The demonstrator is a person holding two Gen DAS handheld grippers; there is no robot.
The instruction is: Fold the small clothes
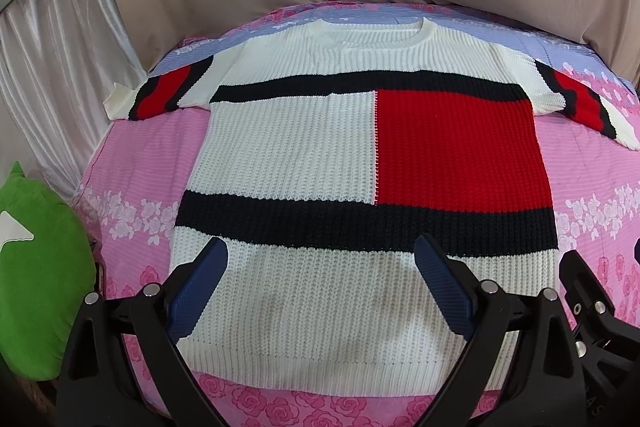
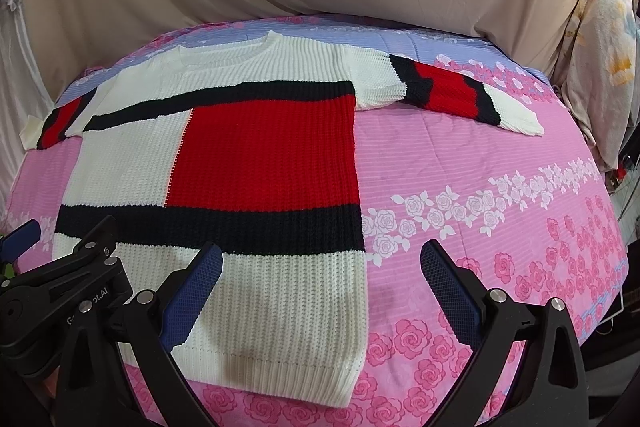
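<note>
Illumination is bright, even and diffuse in both views; colours are saturated. Soft shadows fall on the sweater (image 1: 360, 155) directly beneath the left gripper (image 1: 320, 291), and beneath the right gripper (image 2: 322, 291). No glare is present. Fisheye distortion bows the bed (image 2: 480, 167) outward around each gripper. Frame corners are vignetted black. Focus is sharp ahead of the grippers; knit texture resolves clearly.

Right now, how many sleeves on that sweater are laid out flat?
2. The left sleeve extends toward the bed's left edge; the right sleeve extends right across the pink floral bedsheet. Neither is folded in yet.
</note>
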